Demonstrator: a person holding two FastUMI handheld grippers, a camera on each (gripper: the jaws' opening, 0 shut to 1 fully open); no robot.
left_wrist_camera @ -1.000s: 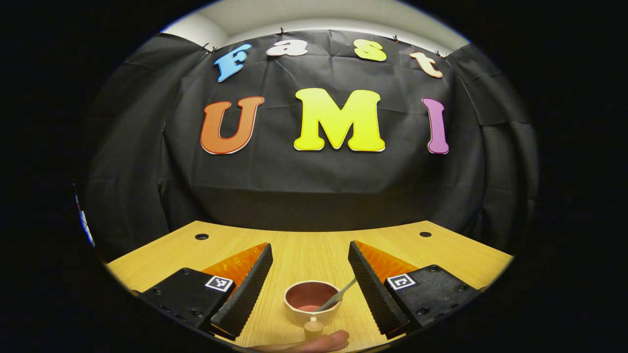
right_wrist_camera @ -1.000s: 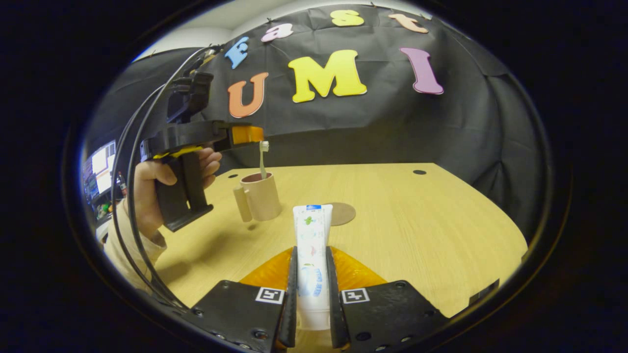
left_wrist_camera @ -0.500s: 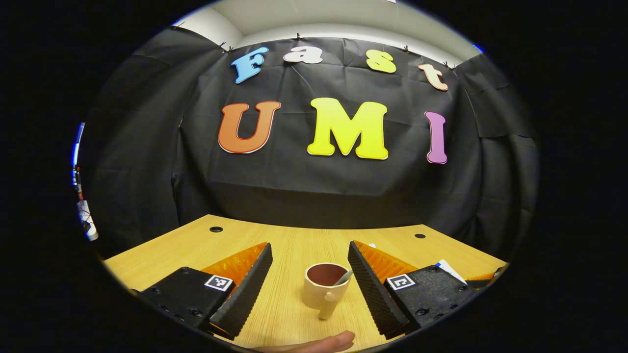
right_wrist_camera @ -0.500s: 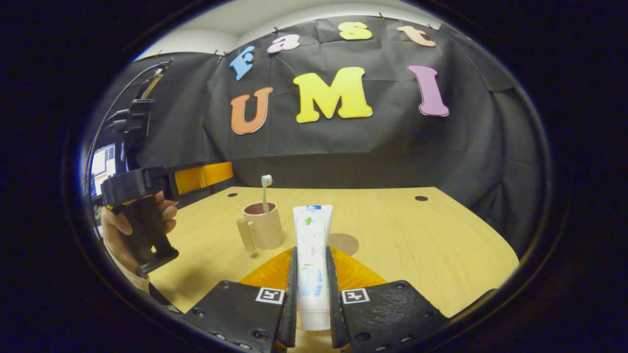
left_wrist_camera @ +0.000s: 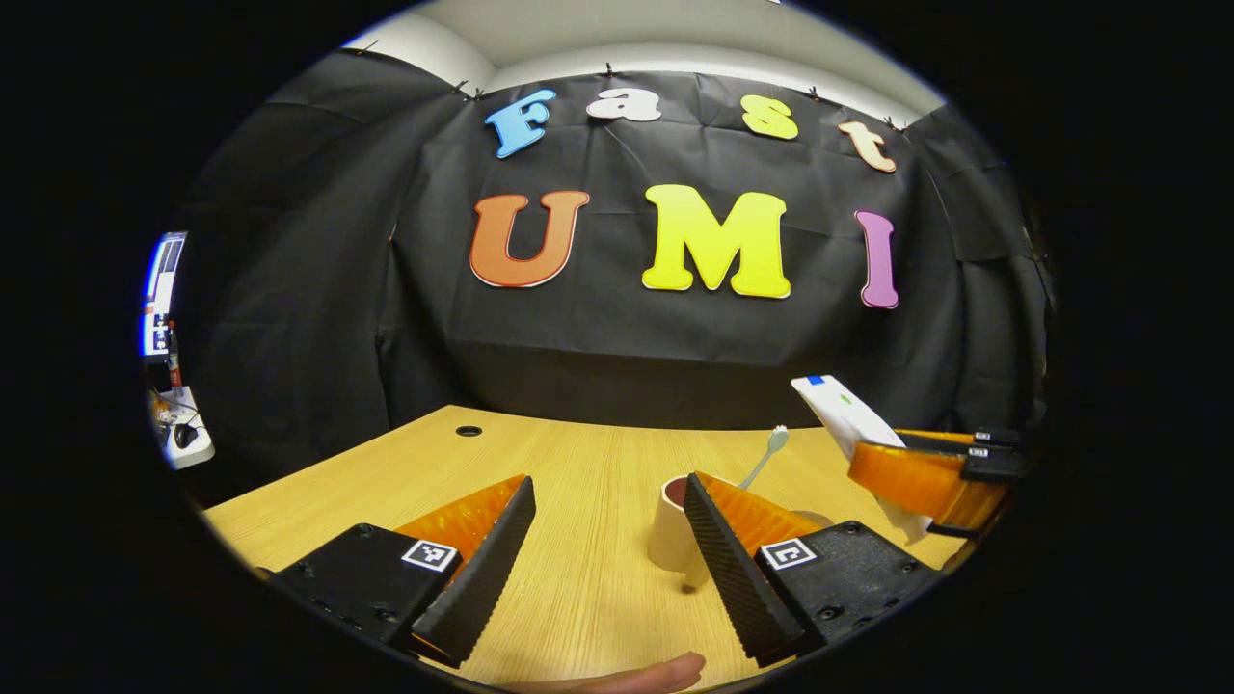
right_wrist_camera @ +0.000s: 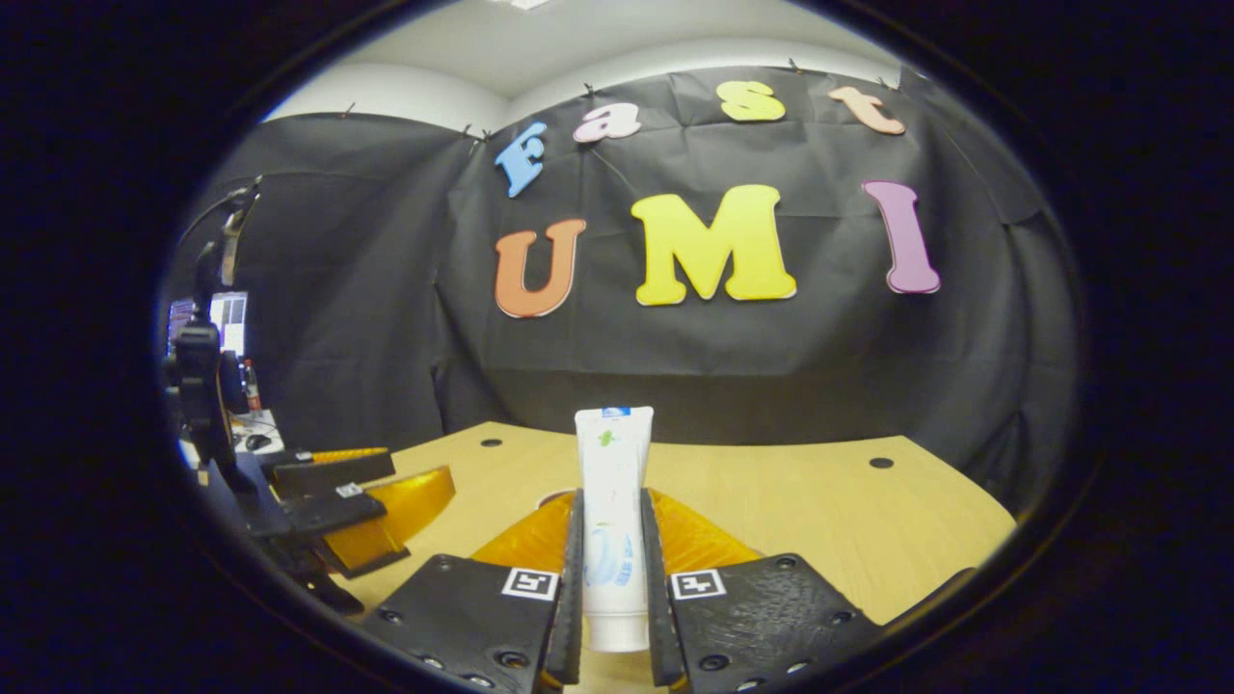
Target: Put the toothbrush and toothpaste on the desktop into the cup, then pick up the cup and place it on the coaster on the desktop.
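A white toothpaste tube (right_wrist_camera: 613, 501) stands upright, clamped between both fingers of the right gripper (right_wrist_camera: 611, 578), its printed side marked with blue and green artwork too small to read; square black-and-white coded tags sit on the gripper bodies in both views. In the left gripper view the right gripper (left_wrist_camera: 925, 477) hangs at the right above the wooden worktop (left_wrist_camera: 578, 482), the toothpaste tube (left_wrist_camera: 844, 414) tilting up and to the left from it, close by the cup (left_wrist_camera: 670, 525). The cup stands on the worktop, partly hidden behind the right-hand finger of the left gripper (left_wrist_camera: 609, 549), with the toothbrush (left_wrist_camera: 766, 453) leaning out of it, head up. The left gripper is released, its jaws spread wide and holding nothing, low over the near worktop; a fingertip (left_wrist_camera: 627, 675) shows at the bottom edge. In the right gripper view the left gripper (right_wrist_camera: 357, 501) sits at the far left, level with the worktop (right_wrist_camera: 819, 511).
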